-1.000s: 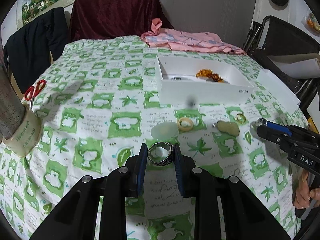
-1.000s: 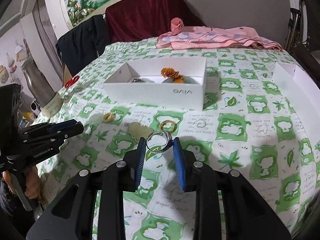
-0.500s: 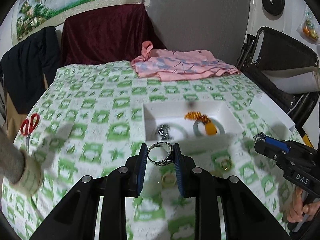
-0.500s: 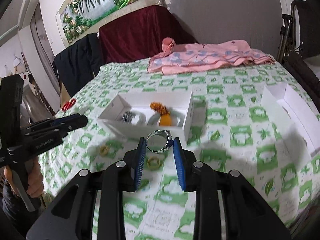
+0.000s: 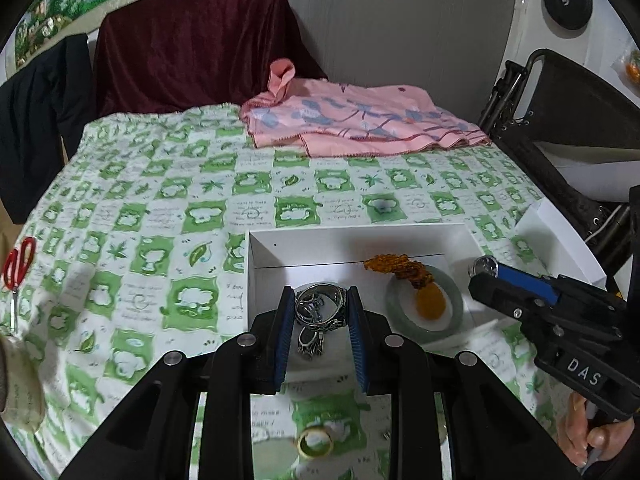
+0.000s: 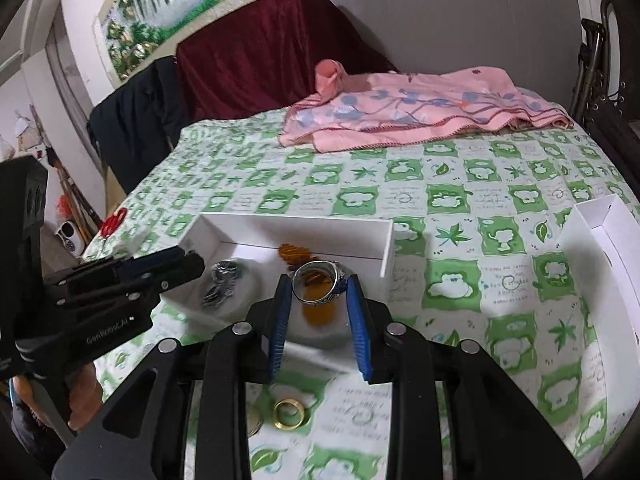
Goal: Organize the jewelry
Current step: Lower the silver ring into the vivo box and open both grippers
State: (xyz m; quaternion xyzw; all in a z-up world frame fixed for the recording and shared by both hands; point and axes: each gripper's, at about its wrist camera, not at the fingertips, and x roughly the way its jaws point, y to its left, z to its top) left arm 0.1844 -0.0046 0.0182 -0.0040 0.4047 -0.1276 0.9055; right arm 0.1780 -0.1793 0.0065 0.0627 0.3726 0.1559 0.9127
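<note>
- L gripper (image 5: pixel 320 312): jaws clenched on carved silver ring (image 5: pixel 320 307), pads on its outer band, hole facing camera. Prob. gripped across the width so it can't roll out.
- R gripper (image 6: pixel 318 294): jaws clenched on second silver ring w/ blue pattern (image 6: pixel 319 285), same cross-band hold.
- Both rings hang over open white box (image 5: pixel 348 236), L one above near-left part, R one above mid/near wall. Not set down yet; judged mid-delivery, release next.
- Box sits on green-and-white check cloth (image 5: pixel 168 216) over the surface; lid or second box part (image 6: pixel 600 236) lies apart on R side.
- Inside box: pale green bangle (image 5: pixel 452 320) flat on floor, amber bead strand (image 5: pixel 400 266) draped across it w/ orange pendant in its middle; small silver piece (image 5: pixel 310 340) under L ring. Looks like box = collection point.
- Gold ring (image 6: pixel 289 413) on cloth just short of box, so not sorted yet; another round thing beside it, too blurred to name.
- Red scissors (image 5: pixel 18 266) far L edge, pink folded cloth (image 5: pixel 352 120) at back, both well apart, prob. unrelated.
- Risk: dropping onto bangle/beads → bounce or tangle; bare box floor safer.
</note>
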